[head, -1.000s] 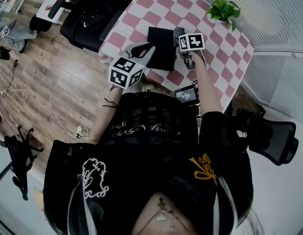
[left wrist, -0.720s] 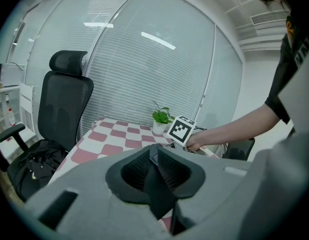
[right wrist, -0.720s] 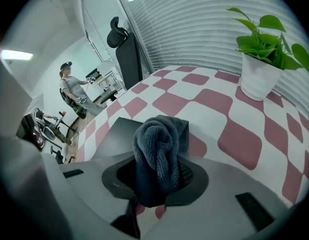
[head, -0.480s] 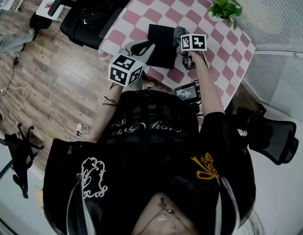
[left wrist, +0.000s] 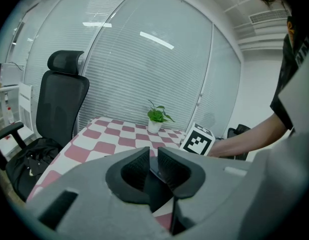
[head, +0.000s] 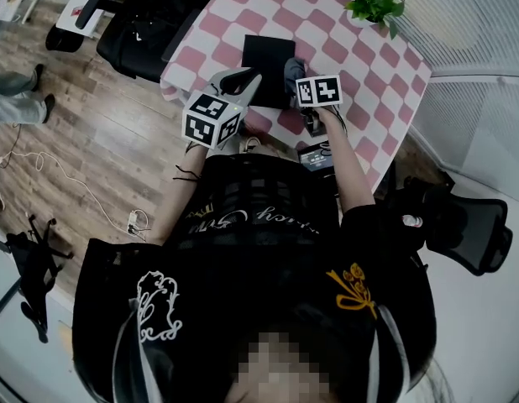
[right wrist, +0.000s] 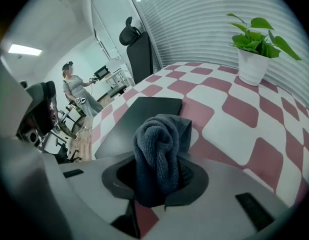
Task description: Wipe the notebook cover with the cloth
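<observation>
My right gripper (right wrist: 159,175) is clenched on the bunched grey cloth (right wrist: 162,146) at the right edge of the black notebook (right wrist: 139,116), which lies flat on the checked worktop (right wrist: 229,115), while my left gripper (left wrist: 153,158), nearly closed and empty, sits by the notebook's left edge.

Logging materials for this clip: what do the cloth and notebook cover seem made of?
Cloth: dark grey terry or microfibre, judging by its looped, fuzzy pile.
Notebook cover: black, smooth and matte, perhaps leatherette or coated card; the look leaves it open.
</observation>
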Tool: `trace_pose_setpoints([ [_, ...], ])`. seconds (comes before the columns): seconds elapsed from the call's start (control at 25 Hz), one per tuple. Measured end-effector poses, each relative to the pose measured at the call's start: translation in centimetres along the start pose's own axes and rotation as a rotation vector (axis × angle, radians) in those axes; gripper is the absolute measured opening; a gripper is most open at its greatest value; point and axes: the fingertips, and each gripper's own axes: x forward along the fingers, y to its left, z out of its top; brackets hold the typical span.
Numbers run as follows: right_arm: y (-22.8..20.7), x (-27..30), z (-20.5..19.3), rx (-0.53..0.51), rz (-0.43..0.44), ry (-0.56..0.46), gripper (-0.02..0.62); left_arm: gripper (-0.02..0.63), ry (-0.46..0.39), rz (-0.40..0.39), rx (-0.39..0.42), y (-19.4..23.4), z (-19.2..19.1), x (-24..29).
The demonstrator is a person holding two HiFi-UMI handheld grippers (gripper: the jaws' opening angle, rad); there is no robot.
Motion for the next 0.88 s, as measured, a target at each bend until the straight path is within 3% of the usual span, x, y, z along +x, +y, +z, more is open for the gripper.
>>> trace_pose_setpoints([
  [0.64, 2.7, -1.9, -6.1, 0.066, 0.075, -0.029, 0.091, 0.046, -0.006, 0.011, -0.004, -4.6, -2.4, -0.6],
  [0.88, 3.5, -2.0, -8.1, 0.002, 0.068, -0.034, 0.091, 0.046, -0.011, 0.022, 0.0, -6.2, -3.2, -0.7],
])
